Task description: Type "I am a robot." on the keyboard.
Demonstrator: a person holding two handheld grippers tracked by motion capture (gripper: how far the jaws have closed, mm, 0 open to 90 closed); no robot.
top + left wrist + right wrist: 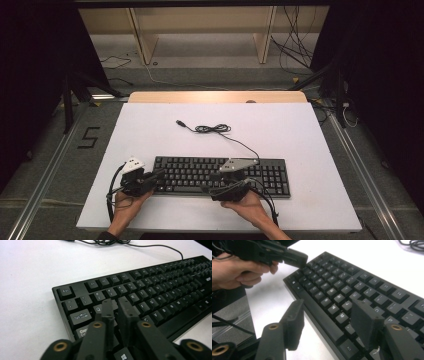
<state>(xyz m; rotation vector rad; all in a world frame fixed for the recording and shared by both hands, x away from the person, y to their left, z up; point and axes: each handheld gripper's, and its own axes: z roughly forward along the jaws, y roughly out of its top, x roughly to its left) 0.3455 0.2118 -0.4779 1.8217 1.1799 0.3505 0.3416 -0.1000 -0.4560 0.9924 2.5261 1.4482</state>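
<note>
Keyboard risk: your left gripper, jaws nearly shut and empty, could mash neighbouring keys; your right gripper gapes wide, holding nothing.

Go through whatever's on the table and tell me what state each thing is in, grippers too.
keyboard: flat on the white table, keys up.
keyboard cable: unplugged, loosely bunched behind the keyboard.
left gripper: jaws nearly together, empty, over the left-end keys.
right gripper: jaws apart, empty, over the bottom key row.
</note>
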